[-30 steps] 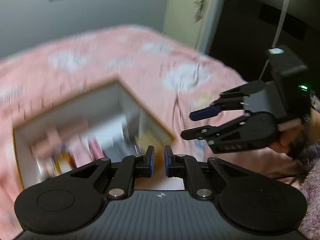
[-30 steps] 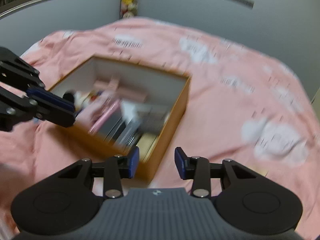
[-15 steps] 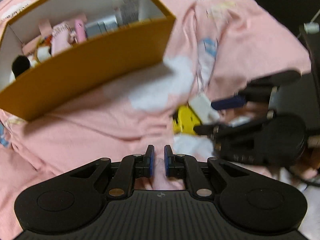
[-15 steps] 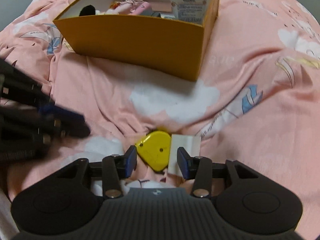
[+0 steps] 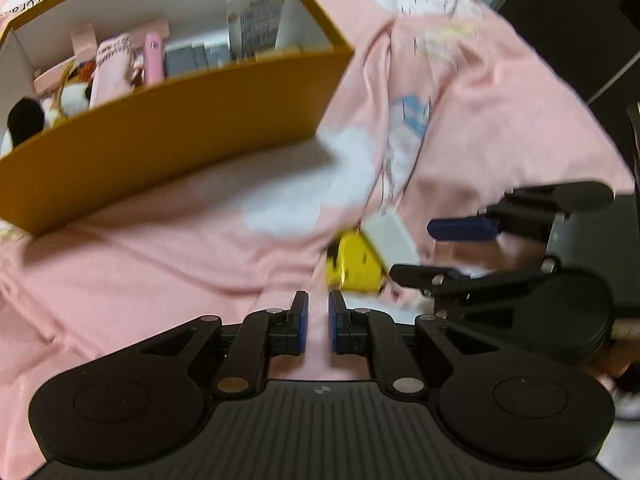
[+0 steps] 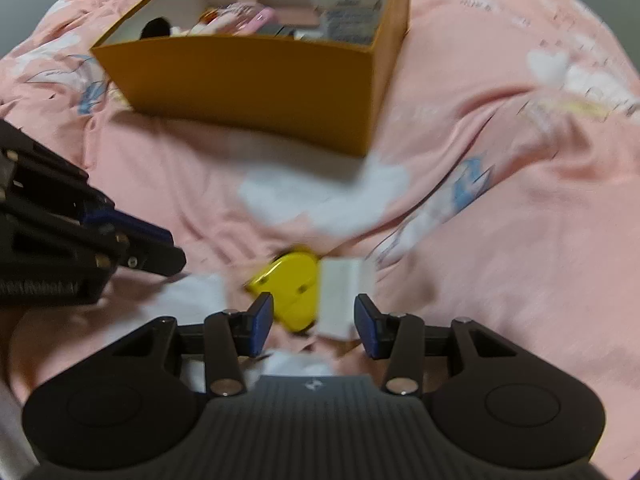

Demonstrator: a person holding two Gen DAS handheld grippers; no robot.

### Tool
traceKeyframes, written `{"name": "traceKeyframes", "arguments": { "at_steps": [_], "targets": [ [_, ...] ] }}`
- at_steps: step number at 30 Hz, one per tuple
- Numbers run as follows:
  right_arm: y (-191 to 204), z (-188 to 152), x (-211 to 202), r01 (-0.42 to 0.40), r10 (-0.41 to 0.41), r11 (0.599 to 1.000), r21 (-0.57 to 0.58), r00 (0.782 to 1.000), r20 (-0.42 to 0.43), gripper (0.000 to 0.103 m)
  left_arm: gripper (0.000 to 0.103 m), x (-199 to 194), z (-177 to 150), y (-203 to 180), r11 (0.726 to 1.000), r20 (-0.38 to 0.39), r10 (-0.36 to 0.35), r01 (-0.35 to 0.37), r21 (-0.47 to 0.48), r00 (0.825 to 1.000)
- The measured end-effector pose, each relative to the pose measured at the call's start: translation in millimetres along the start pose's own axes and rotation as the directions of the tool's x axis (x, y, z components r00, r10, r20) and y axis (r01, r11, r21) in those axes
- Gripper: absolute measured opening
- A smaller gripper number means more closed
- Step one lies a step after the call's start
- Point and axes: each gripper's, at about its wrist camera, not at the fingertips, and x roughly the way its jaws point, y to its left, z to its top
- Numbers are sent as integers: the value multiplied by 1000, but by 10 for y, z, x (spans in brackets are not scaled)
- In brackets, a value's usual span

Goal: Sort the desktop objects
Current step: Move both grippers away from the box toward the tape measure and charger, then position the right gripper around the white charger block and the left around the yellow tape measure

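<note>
Lying between the part-open right hand-held gripper (image 6: 314, 326) pads, yellow object (image 6: 294, 288) (white card (image 6: 340, 296) beside), unpinched.

Each handheld unit, the left gripper (image 5: 318, 326) and the right gripper (image 6: 314, 326), has a matte black body with a ribbed grey-black top plate bearing a small round emblem at its front edge. Two round black housings with shallow circular recesses flank the plate, and black linkage arms with silver pivot pins and screws run forward from them. Both fingers (image 6: 262, 322) end in flat blue pads.
</note>
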Motion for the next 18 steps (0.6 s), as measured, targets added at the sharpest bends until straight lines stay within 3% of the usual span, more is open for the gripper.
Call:
{"name": "traceKeyframes", "arguments": {
  "at_steps": [3, 9, 10, 18],
  "targets": [
    [-30, 61, 42, 46, -46, 999, -19, 999, -1, 47, 16, 127, 133, -36, 1000, -23, -13, 13, 15, 1000],
    [-43, 79, 223, 30, -33, 998, -47, 998, -52, 47, 16, 462, 165, -9, 998, -108, -67, 66, -9, 992],
    [-45, 79, 254, 33, -36, 998, -50, 998, -58, 47, 16, 490, 162, 6, 996, -88, -67, 62, -60, 994],
    [-34, 126, 479, 31, -40, 996, -86, 993, -109, 47, 19, 712, 162, 171, 979, -128, -148, 127, -161, 981]
  ]
}}
